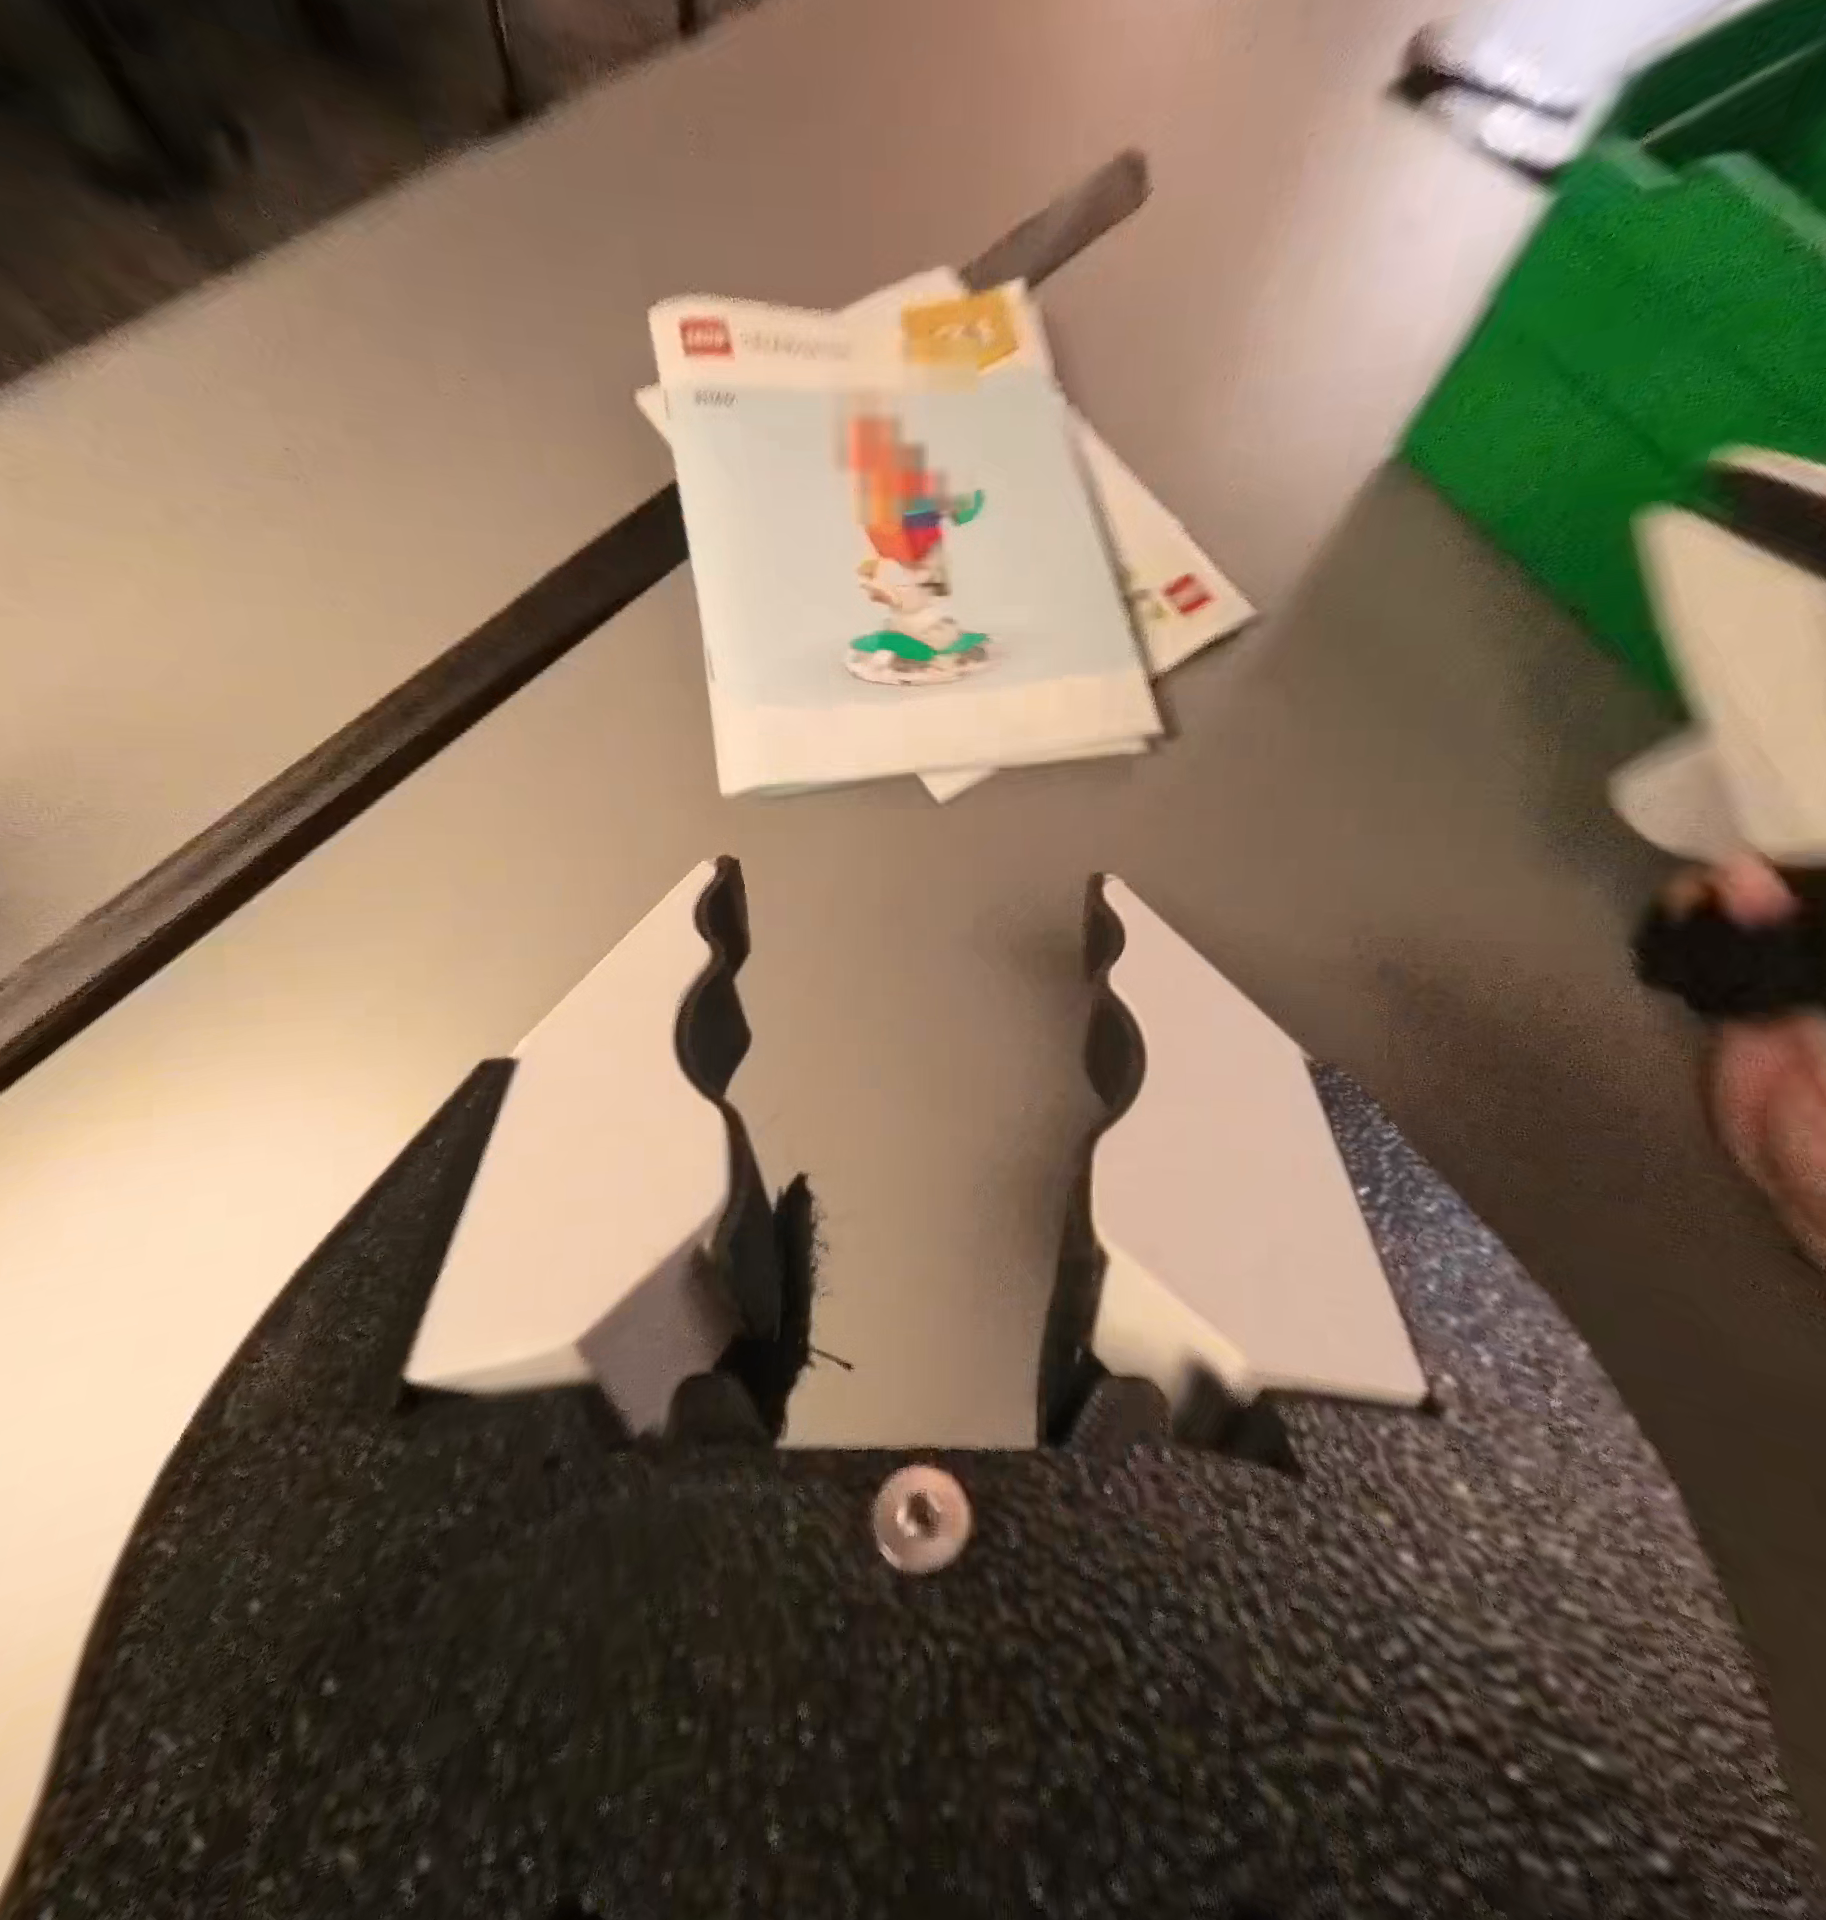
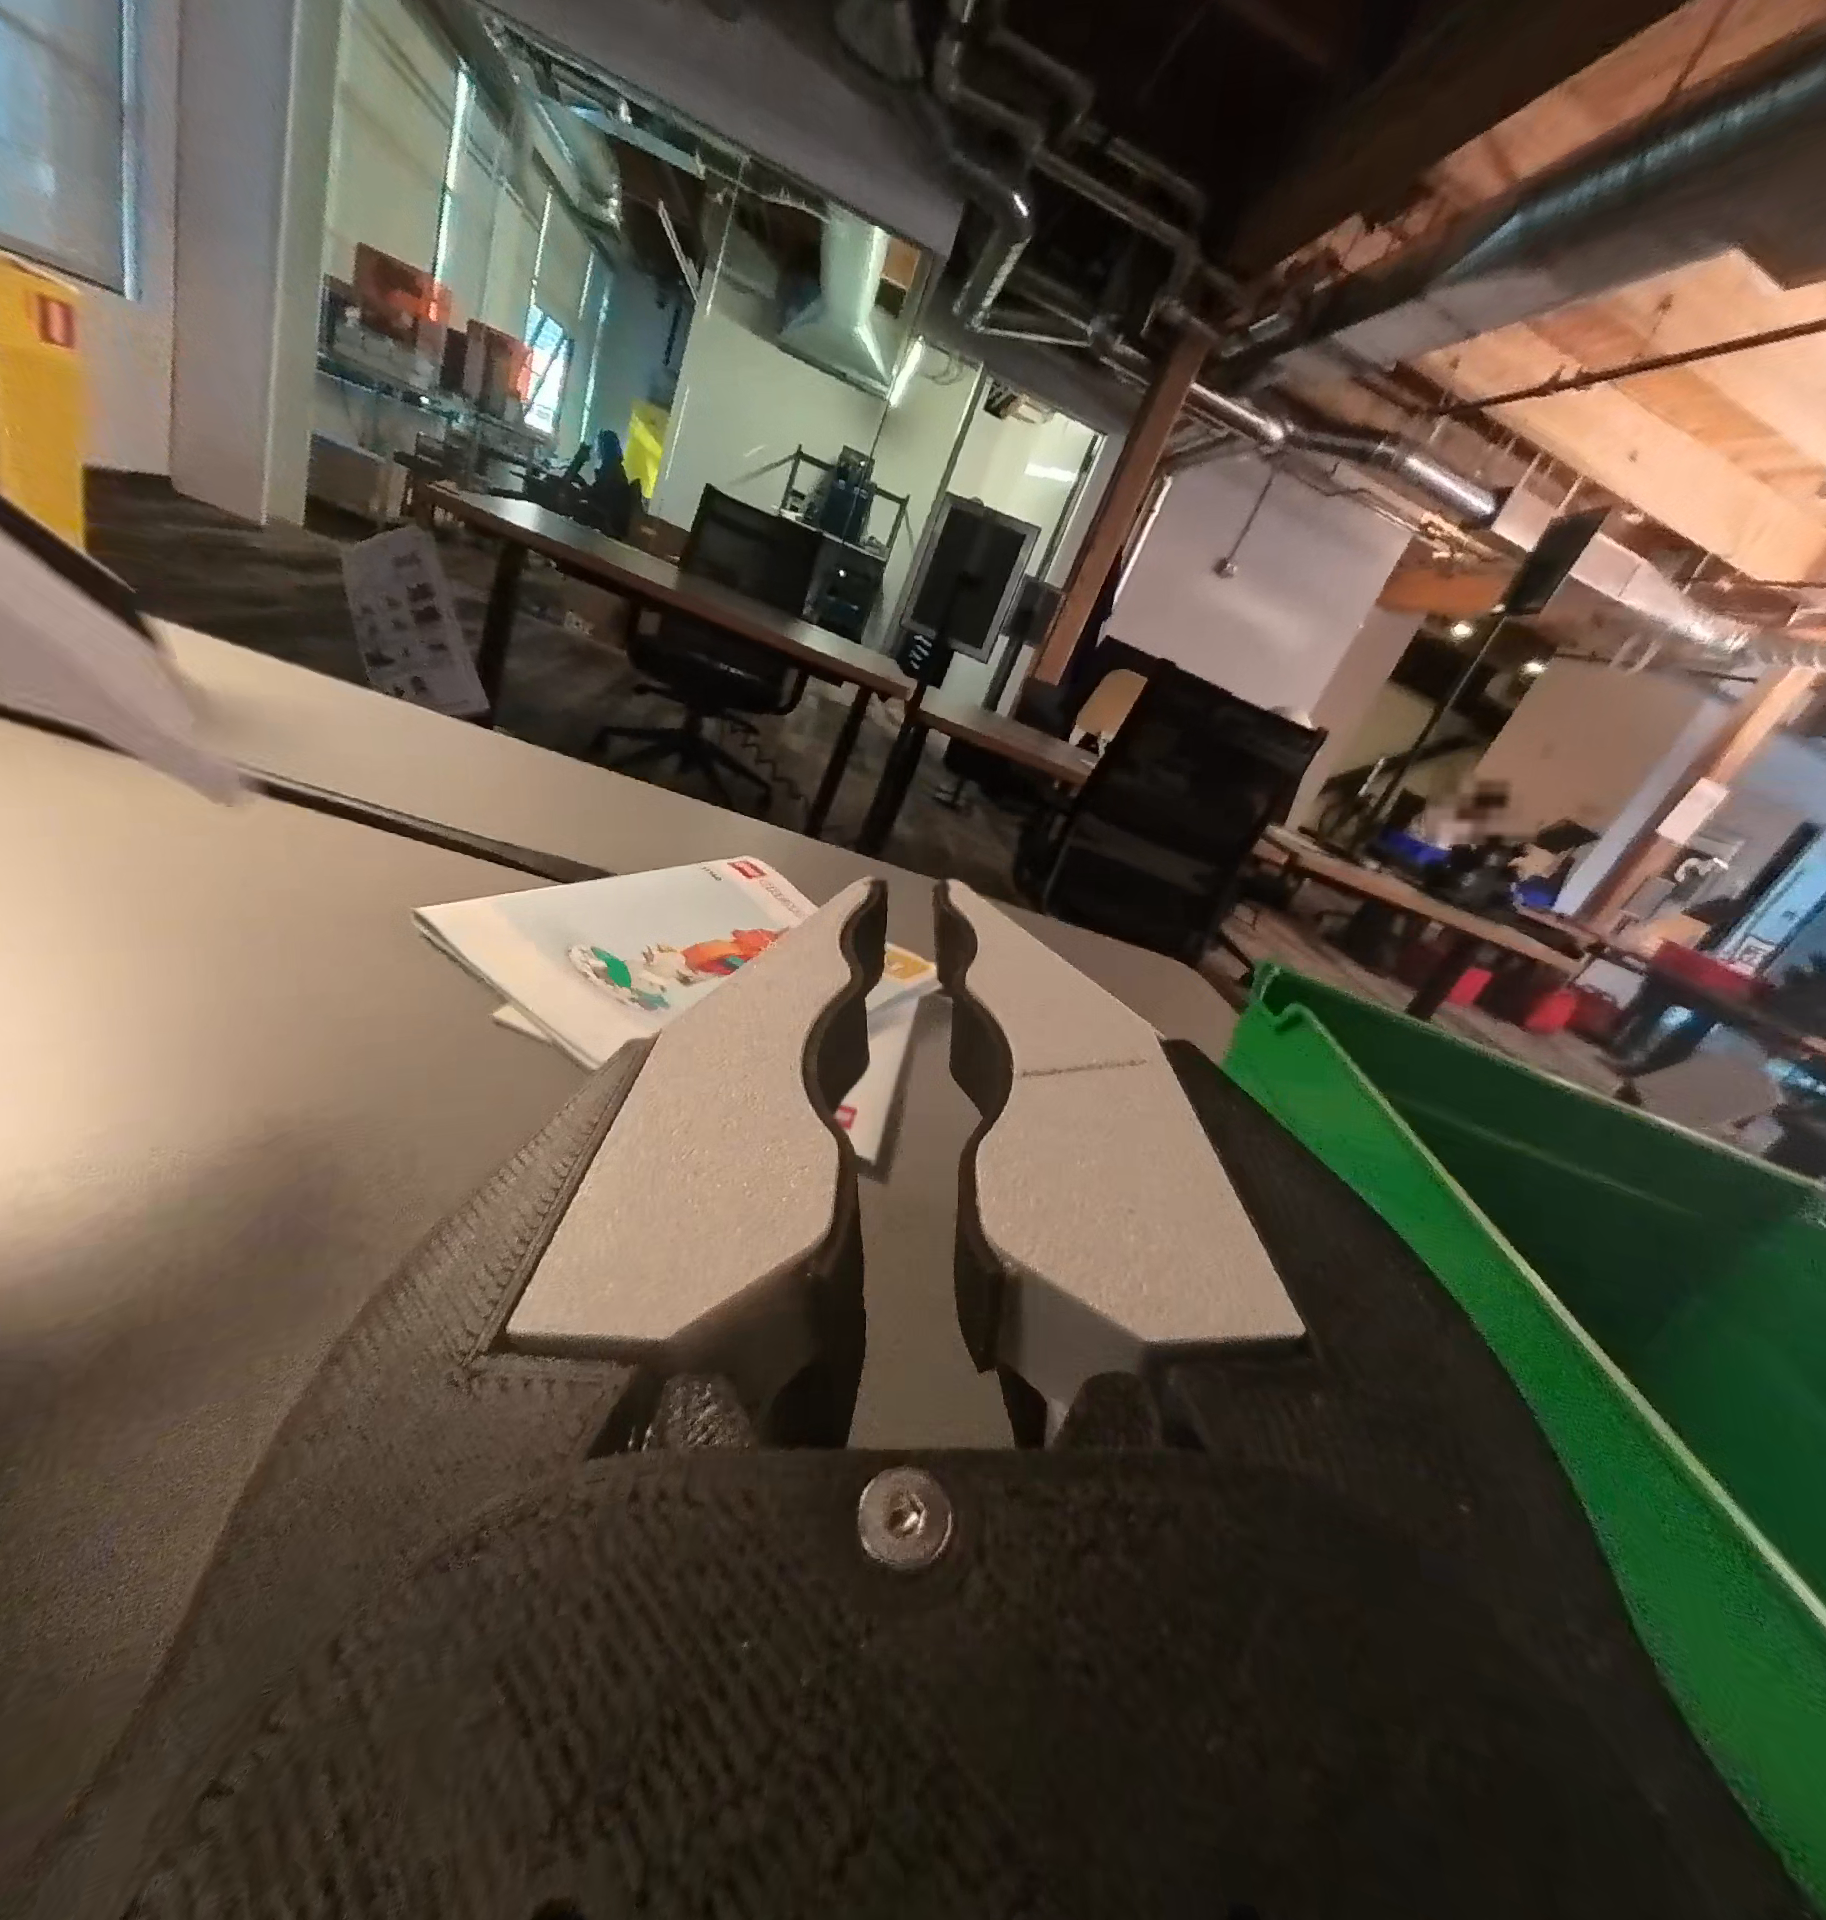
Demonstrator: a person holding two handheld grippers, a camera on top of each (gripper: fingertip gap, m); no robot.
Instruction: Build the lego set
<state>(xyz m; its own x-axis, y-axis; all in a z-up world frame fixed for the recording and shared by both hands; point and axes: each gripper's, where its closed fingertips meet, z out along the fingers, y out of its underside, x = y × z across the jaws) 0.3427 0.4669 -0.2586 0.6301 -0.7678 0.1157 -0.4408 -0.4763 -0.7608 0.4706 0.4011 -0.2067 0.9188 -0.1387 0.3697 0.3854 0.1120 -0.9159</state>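
Two Lego instruction booklets (image 1: 919, 540) lie stacked on the grey table, the top one with a pale blue cover. My left gripper (image 1: 914, 878) is open and empty, a short way in front of the booklets. In the right wrist view the booklets (image 2: 628, 956) lie just beyond my right gripper (image 2: 907, 891), whose jaws are nearly together with only a narrow gap and nothing between them. The right gripper also shows, blurred, at the right edge of the left wrist view (image 1: 1761, 665), with a hand (image 1: 1782, 1091) on it. No loose bricks show.
A green plastic bin (image 1: 1636, 343) stands to the right of the booklets, close beside the right gripper (image 2: 1511, 1195). A dark grey bar-shaped object (image 1: 1065, 223) lies behind the booklets. A dark seam (image 1: 317, 790) runs between two tabletops. Desks and chairs (image 2: 743, 623) stand beyond.
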